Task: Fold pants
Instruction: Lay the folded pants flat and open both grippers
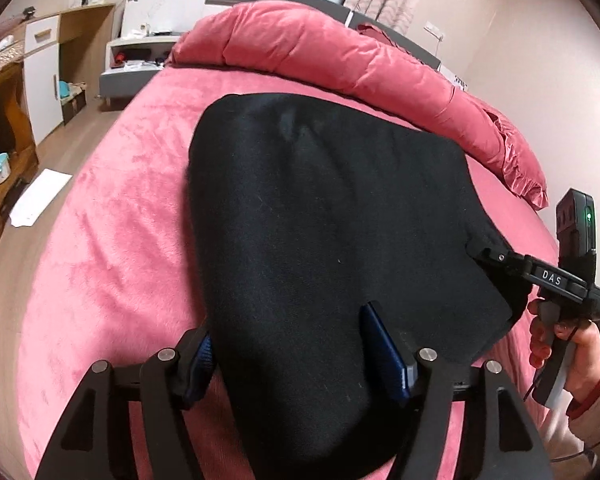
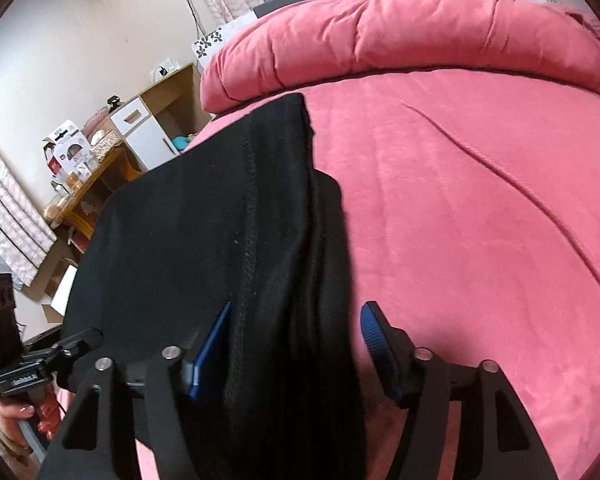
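Black pants [image 1: 324, 216] lie folded on the pink bed [image 1: 112, 216]. In the left wrist view my left gripper [image 1: 292, 354] stands open at the near edge of the fold, its blue pads [image 1: 382, 354] wide apart with the cloth lying between them. In the right wrist view the pants [image 2: 204, 224] run away from me, and my right gripper [image 2: 294, 348] is open over their right-hand edge. Its right pad [image 2: 374, 340] is clear of the cloth. A hand holds the right gripper [image 1: 478, 249] at the pants' right corner.
A rolled pink duvet [image 1: 340, 56] lies along the far side of the bed. Wooden desk and white cabinet [image 1: 40, 76] stand to the left, with a white sheet [image 1: 40, 198] on the floor. Bare pink bedding [image 2: 480, 200] stretches right of the pants.
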`<action>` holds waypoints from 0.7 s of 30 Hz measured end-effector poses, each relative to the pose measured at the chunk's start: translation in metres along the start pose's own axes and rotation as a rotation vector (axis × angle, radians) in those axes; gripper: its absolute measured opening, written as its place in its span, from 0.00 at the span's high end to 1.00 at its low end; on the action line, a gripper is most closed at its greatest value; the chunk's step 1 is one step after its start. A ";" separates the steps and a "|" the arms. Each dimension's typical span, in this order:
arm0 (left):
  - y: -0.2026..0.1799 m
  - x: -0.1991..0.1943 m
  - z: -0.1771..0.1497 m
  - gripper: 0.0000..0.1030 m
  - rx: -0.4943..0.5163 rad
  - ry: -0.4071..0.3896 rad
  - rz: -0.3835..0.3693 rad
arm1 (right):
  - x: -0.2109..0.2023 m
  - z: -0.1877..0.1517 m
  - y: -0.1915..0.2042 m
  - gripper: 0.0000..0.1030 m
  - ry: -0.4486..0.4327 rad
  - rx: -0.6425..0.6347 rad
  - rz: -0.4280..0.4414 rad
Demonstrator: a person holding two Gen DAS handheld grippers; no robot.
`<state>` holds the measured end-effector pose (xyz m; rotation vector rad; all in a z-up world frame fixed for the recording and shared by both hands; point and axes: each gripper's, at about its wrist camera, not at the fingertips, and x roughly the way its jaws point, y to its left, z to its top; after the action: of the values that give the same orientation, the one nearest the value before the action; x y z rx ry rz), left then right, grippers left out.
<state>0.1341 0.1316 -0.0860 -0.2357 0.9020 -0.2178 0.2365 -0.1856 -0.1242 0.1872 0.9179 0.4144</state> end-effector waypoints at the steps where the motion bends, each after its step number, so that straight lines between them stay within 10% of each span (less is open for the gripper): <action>1: -0.002 -0.005 -0.002 0.32 -0.004 -0.006 0.016 | -0.005 -0.002 -0.001 0.36 -0.004 0.003 -0.010; 10: -0.021 -0.031 -0.023 0.33 -0.003 -0.068 0.142 | -0.062 -0.018 0.043 0.38 -0.161 -0.119 -0.132; 12: -0.021 -0.034 -0.028 0.33 -0.023 -0.072 0.149 | -0.064 -0.021 0.054 0.51 -0.184 -0.158 -0.159; 21: -0.026 -0.027 -0.034 0.31 0.021 -0.058 0.183 | -0.028 -0.040 0.061 0.78 -0.045 -0.261 -0.212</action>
<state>0.0888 0.1104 -0.0782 -0.1383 0.8582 -0.0503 0.1732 -0.1431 -0.1074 -0.1384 0.8216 0.3274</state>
